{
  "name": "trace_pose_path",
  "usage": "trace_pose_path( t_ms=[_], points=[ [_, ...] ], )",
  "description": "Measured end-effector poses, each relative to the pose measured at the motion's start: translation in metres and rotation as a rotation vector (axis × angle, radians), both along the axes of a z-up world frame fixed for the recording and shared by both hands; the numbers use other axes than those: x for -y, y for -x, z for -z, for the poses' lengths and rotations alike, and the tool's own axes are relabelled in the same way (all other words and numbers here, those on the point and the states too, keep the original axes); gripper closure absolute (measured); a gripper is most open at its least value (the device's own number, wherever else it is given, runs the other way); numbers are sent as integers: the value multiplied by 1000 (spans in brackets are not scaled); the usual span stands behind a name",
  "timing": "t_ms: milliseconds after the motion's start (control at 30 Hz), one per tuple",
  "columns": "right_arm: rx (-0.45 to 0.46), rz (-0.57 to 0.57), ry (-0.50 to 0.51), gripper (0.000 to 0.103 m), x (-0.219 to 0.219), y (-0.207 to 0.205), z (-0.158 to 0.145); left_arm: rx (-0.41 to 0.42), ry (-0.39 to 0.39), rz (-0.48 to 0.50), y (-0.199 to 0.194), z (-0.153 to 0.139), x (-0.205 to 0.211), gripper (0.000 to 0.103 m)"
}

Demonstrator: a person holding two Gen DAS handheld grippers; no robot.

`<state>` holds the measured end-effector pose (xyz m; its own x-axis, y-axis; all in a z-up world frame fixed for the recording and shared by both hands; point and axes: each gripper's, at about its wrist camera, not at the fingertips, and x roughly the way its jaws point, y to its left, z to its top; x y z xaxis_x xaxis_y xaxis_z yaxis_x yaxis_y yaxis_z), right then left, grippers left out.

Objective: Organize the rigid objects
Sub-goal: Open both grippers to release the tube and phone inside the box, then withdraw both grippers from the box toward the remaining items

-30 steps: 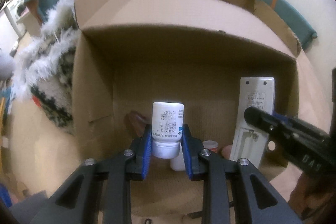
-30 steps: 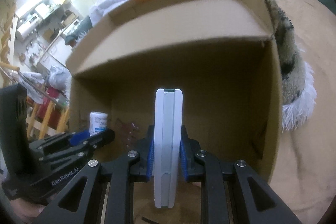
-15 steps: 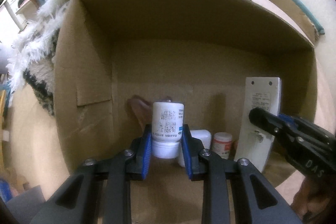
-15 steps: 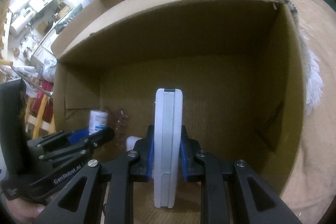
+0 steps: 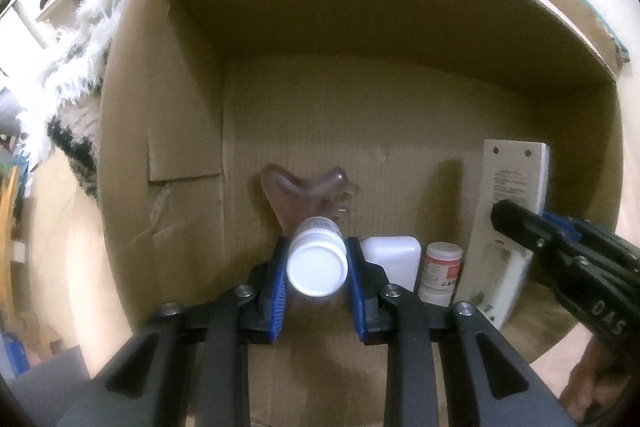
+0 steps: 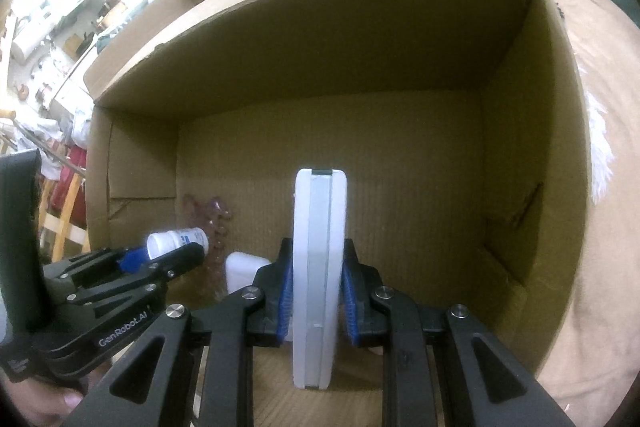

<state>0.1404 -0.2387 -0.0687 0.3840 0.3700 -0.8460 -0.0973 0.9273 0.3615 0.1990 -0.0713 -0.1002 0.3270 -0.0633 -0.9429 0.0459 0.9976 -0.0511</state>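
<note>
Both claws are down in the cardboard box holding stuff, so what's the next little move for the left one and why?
Probably lower the left claw a bit further, then release. It grips a white bottle above the cardboard box floor, beside a white case and a red-labelled jar, with bare floor directly below.

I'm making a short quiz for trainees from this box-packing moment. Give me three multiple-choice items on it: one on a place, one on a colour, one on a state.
1. Where is the small red-labelled jar?
A. Between the white block and the remote
B. Outside the cardboard box
C. In the left tongs

2. What colour is the cap of the pill bottle?
A. Red
B. White
C. Black

3. What are the right tongs doing?
A. Hanging open
B. Shut on nothing
C. Shut on the remote

Key:
1 A, it stands between them on the box floor.
2 B, the cap faces the left camera.
3 C, both pads press its sides.
</note>
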Motion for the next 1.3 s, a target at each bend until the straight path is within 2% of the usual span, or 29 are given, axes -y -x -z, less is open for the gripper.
trace_pose_path(
  t_ms=[200,367,400,467,500,633,700,1000,1167,1300],
  points=[
    [-4,13,-14,80,3,0,-1,-7,-19,7,2,2,4,77],
    [3,16,-13,77,4,-1,-4,-4,-25,40,5,3,13,61],
    [2,22,-25,70,5,-1,-5,-3,-24,46,7,2,15,59],
    [13,33,-57,47,10,-1,-8,5,-25,57,7,1,19,54],
    [25,36,-78,40,11,-1,-10,8,-24,61,8,0,21,53],
    [52,42,-135,30,15,0,-19,39,-43,59,12,-6,25,43],
    [62,46,-153,28,17,0,-22,61,-58,60,13,-9,26,39],
    [86,54,-150,27,20,3,-26,76,-71,38,14,-18,19,38],
    [102,65,-155,27,19,5,-36,83,-62,34,23,-27,8,38],
    [115,90,-178,27,25,15,-47,103,-41,20,31,-44,-12,38]
  ],
)
